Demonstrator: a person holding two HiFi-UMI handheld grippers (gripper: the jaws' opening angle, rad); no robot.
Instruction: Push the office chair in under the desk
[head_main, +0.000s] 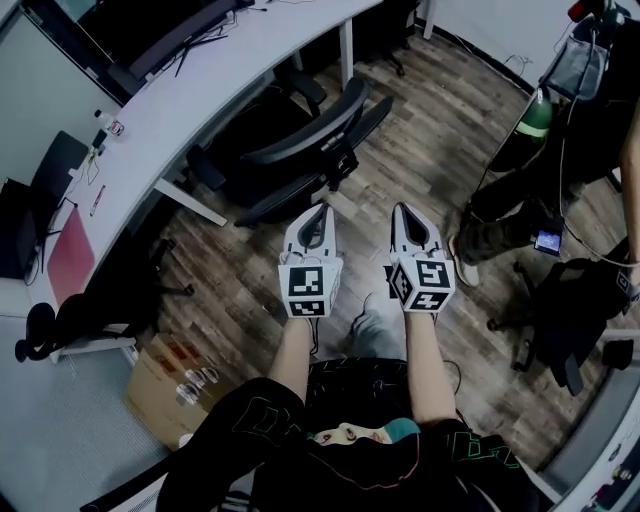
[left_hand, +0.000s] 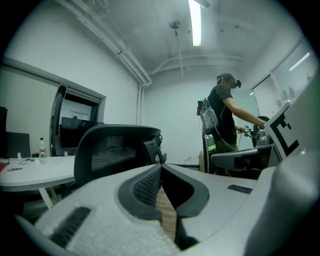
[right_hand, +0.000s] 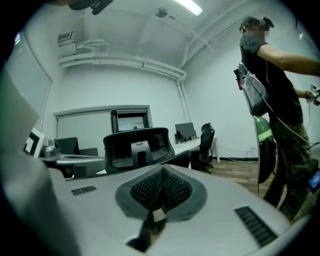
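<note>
A black mesh-backed office chair (head_main: 300, 140) stands on the wood floor beside the curved white desk (head_main: 190, 100), its back toward me. My left gripper (head_main: 318, 207) and right gripper (head_main: 403, 207) are side by side, both shut and empty, a short way behind the chair's back and apart from it. In the left gripper view the chair back (left_hand: 117, 150) rises just beyond the left gripper (left_hand: 160, 167). In the right gripper view the chair (right_hand: 137, 147) sits ahead of the right gripper (right_hand: 162, 170), with the desk (right_hand: 70, 160) at the left.
Another person (head_main: 540, 200) stands at the right near a black chair (head_main: 570, 310). A cardboard box (head_main: 165, 385) lies at the lower left beside a black chair base (head_main: 60, 330). A bottle (head_main: 108, 122) and a red folder (head_main: 70, 255) lie on the desk. More chairs stand farther along the desk (right_hand: 207, 142).
</note>
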